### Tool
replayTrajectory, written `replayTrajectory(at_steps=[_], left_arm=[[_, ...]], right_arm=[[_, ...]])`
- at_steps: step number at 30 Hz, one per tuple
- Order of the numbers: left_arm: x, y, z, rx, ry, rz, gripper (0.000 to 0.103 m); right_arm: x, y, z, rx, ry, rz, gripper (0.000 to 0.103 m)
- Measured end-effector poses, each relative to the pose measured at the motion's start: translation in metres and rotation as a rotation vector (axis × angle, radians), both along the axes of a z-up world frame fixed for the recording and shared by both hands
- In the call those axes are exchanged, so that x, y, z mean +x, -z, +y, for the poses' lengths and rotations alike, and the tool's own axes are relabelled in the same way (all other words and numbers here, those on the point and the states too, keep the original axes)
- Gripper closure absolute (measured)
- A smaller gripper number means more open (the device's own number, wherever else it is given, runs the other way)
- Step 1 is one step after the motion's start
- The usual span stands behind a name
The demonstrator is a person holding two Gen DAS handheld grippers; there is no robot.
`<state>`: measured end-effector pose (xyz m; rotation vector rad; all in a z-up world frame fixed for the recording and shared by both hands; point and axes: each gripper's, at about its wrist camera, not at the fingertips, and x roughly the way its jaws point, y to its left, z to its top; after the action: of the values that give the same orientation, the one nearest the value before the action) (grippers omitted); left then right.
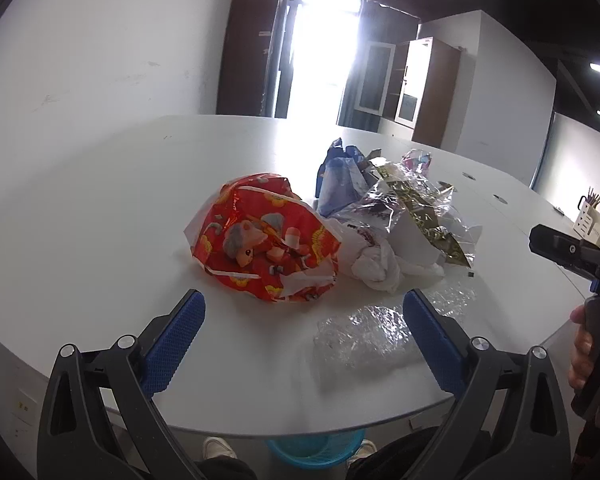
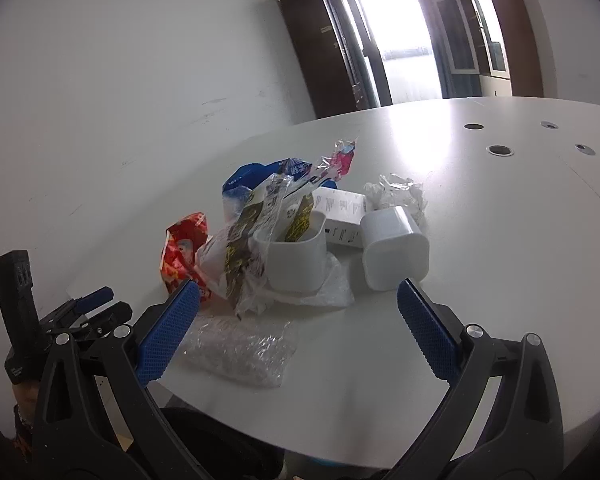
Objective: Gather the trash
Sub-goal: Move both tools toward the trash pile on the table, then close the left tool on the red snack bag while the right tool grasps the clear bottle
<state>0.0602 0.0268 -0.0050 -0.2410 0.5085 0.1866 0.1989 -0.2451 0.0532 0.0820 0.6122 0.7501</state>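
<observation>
I hold my left gripper (image 1: 304, 320) wide open above the near edge of the white worktop (image 1: 120, 208). Nothing is between its blue pads (image 1: 172, 344). My right gripper (image 2: 298, 312) is wide open too, and it holds nothing.

The trash sits in a pile in the middle of the worktop. On the left of the pile I see a red bag (image 1: 264, 240) with a cartoon picture on it. Just beside it, on its right, lies a crumpled white bag (image 1: 374, 264). Behind them stands a blue wrapper (image 1: 336, 184). A clear wrapper with gold print (image 1: 420, 208) lies on top of the white bag.

From my right side I see two white tubs. One tub (image 2: 296, 256) stands open side up with wrappers poking into it. The other tub (image 2: 394, 248) lies tipped over just beside it. A white box (image 2: 342, 212) rests behind them, and a ball of clear plastic (image 2: 396, 192) is close to it.

A flat piece of clear bubbly plastic (image 2: 240, 350) lies nearest to me, apart from the pile.

Under the worktop edge I see a blue bin (image 1: 316, 448) on the floor, with a white shoe (image 1: 218, 448) next to it.
</observation>
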Motion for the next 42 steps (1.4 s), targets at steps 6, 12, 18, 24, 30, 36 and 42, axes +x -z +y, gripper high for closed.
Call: replayTrajectory(at_steps=[6,12,18,24,30,36,42], left_arm=[[0.020,0.001,0.016,-0.051,-0.022,0.032,0.007],[0.041,-0.004,0.025,-0.077,-0.016,0.026,0.007],[0.055,-0.005,0.029,-0.078,0.008,0.045,0.012],[0.067,-0.004,0.028,-0.069,0.040,0.061,0.025],[0.075,-0.005,0.024,-0.071,0.064,0.063,0.036],[0.072,-0.007,0.021,-0.061,0.072,0.061,0.036],[0.070,-0.005,0.024,-0.061,0.066,0.068,0.036]], right_arm=[[0.040,-0.016,0.025,-0.052,-0.012,0.011,0.009],[0.062,-0.024,0.059,-0.102,-0.054,0.025,0.009],[0.065,-0.023,0.084,-0.151,-0.104,0.030,0.015],[0.072,-0.016,0.106,-0.222,-0.130,0.041,0.037],[0.072,-0.022,0.119,-0.289,-0.149,0.014,0.064],[0.069,-0.031,0.124,-0.340,-0.148,-0.041,0.064],[0.062,-0.039,0.117,-0.326,-0.161,-0.053,0.055]])
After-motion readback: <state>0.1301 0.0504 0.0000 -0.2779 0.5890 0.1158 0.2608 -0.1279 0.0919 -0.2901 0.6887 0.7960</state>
